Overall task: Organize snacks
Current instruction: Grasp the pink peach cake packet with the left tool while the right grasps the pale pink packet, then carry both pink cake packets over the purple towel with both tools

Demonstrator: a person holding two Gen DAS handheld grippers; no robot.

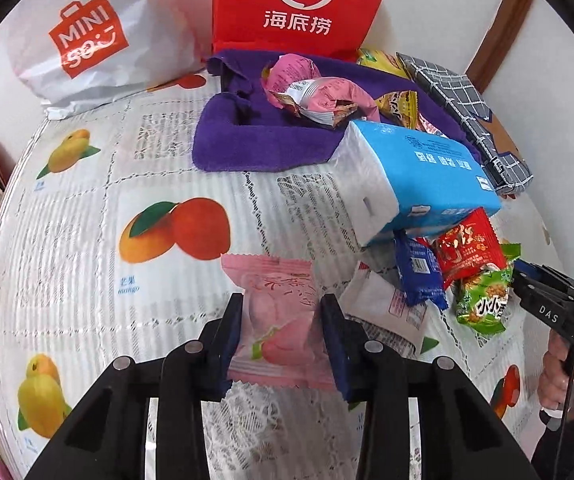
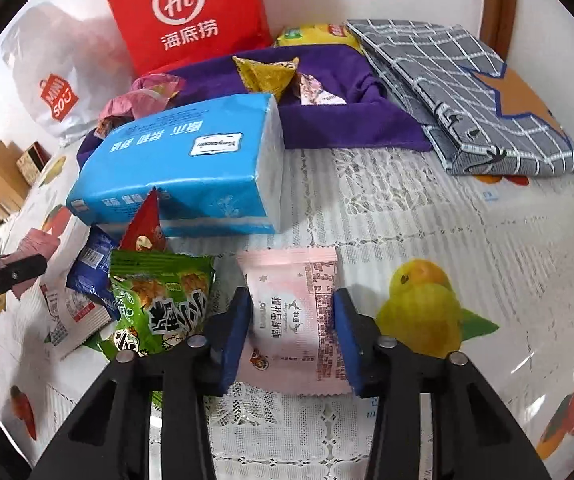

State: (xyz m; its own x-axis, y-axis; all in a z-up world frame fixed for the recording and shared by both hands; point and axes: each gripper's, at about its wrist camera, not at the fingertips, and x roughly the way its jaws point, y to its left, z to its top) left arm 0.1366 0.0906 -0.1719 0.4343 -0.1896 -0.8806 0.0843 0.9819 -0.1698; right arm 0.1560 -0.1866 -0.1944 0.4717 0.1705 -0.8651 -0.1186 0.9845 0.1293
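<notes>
While each of the two grippers is clamped on one pink packet, the left gripper (image 1: 283, 318) pinches a peach-print pink snack (image 1: 277, 320) and the right gripper (image 2: 293, 334) squeezes a pale pink packet (image 2: 293, 320), both near over the fruit-print tablecloth (image 1: 87, 208). Far off, one purple cloth tray (image 1: 239, 148) holds several wrappers. One blue tissue pack (image 2: 183, 172) lies just beside a small snack pile (image 2: 155, 296).
</notes>
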